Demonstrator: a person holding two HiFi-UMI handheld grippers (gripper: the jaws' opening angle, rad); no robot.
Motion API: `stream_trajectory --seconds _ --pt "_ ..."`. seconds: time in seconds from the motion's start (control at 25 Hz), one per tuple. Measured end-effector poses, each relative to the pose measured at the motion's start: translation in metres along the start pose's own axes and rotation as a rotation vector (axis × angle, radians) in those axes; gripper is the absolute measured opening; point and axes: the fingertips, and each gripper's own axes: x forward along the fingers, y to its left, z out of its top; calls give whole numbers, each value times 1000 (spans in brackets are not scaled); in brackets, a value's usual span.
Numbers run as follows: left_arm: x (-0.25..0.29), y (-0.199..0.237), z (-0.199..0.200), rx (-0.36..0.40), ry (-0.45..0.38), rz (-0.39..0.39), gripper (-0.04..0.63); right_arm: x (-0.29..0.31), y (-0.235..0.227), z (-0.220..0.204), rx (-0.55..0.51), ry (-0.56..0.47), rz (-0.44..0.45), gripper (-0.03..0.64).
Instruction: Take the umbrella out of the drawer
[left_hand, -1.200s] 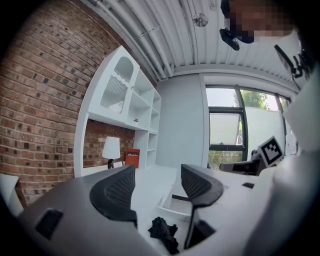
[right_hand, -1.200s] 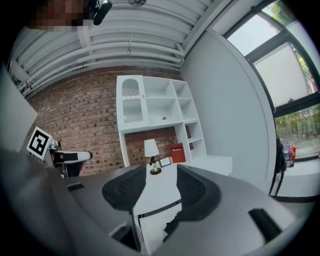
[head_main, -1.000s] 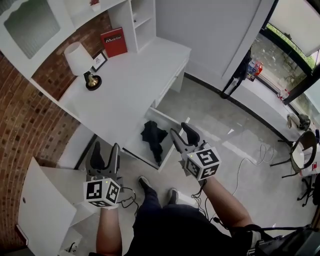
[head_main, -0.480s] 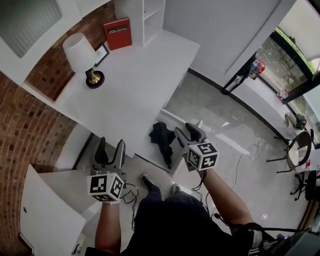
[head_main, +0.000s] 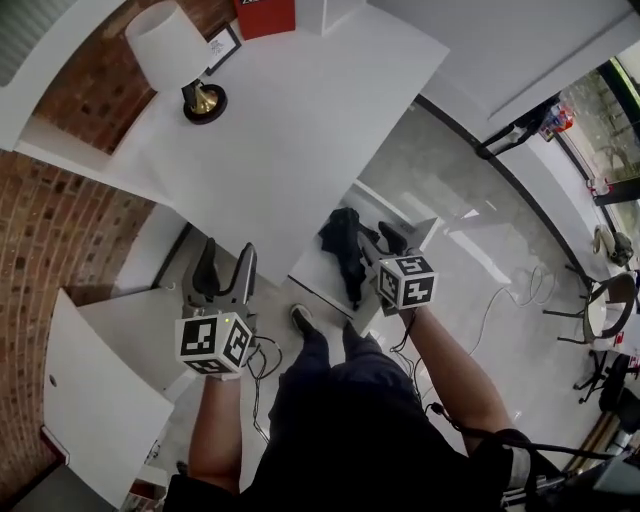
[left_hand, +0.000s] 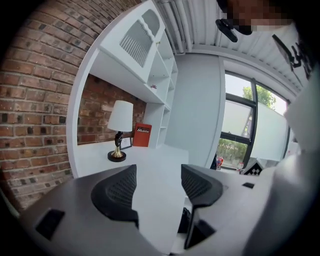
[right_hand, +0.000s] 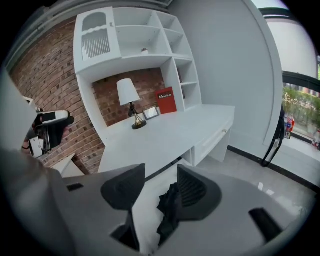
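Note:
A folded black umbrella (head_main: 346, 250) lies in the pulled-out white drawer (head_main: 316, 275) under the white desk (head_main: 300, 120). My right gripper (head_main: 383, 245) hovers over the drawer, just right of the umbrella, jaws apart and nothing pressed between them. Looking along those jaws, the umbrella (right_hand: 167, 210) lies below and beyond the right gripper (right_hand: 159, 187), partly behind its right-hand finger. My left gripper (head_main: 224, 272) stands open and empty to the left of the drawer, near the desk's front edge. In its own view the left gripper (left_hand: 157, 182) frames the desk top (left_hand: 150, 170).
A white-shaded lamp (head_main: 172, 55) with a brass base, a red book (head_main: 266, 14) and a small picture frame (head_main: 222, 45) stand at the desk's back. A white cabinet (head_main: 100, 400) is at the lower left. Cables (head_main: 262, 365) lie on the grey floor by the person's feet.
Both grippers have come forward and down. The right one moved from beside the drawer to over it, close to the umbrella; the left one drew nearer the desk's edge.

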Motion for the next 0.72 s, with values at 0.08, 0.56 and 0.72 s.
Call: stream_trajectory --seconds 0.08,0.56,0.72 --pt "7 1 -11 -15 28 20 268 16 -7 -14 7 49 9 199" --pt "38 3 -76 -62 142 35 268 113 -39 -122 73 357 45 236" --pt "40 13 -90 -88 162 63 268 132 -44 -156 190 455 38 275"
